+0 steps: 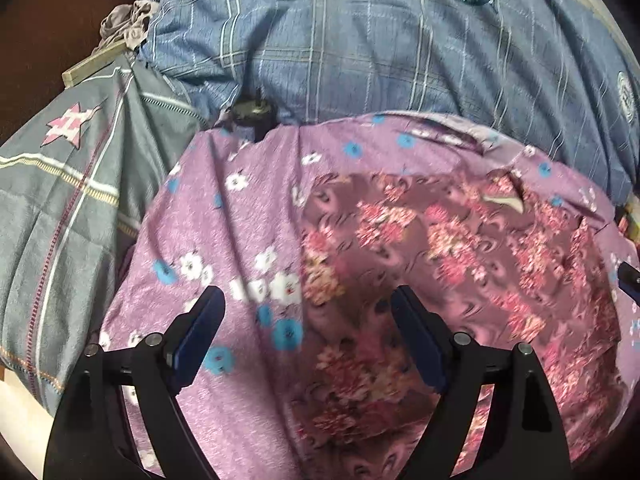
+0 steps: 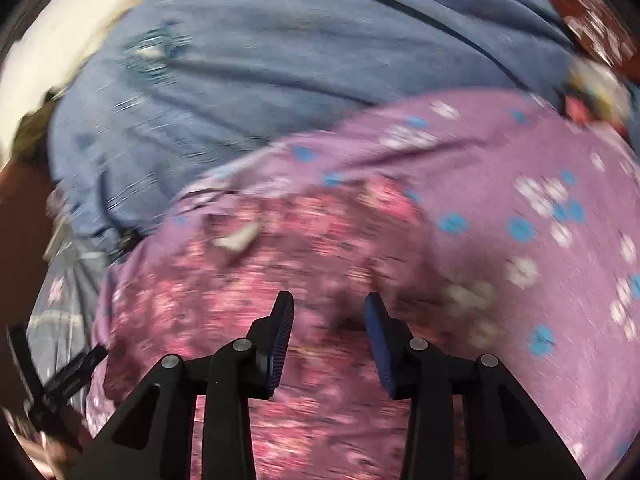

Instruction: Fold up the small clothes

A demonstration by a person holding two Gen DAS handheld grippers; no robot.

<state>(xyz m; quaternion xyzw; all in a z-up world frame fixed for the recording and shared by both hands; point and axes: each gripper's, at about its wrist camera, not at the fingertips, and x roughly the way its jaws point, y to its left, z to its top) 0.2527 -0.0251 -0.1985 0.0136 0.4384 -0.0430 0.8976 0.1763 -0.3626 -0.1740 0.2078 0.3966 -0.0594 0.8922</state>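
Both tongs, left [image 1: 308, 300] and right [image 2: 330, 304], gape empty above the floral garment [image 1: 420, 248]: soft, limp, light; best pinched at its far hem.

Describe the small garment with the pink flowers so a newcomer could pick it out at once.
Start at the big blue checked quilt at the far side, then drop to the lilac sheet dotted with white and blue blossoms. The small garment lies on that sheet toward its right. Its darker mauve cloth, crowded with pink and cream flower clusters, sets it apart from the paler, sparsely printed sheet.
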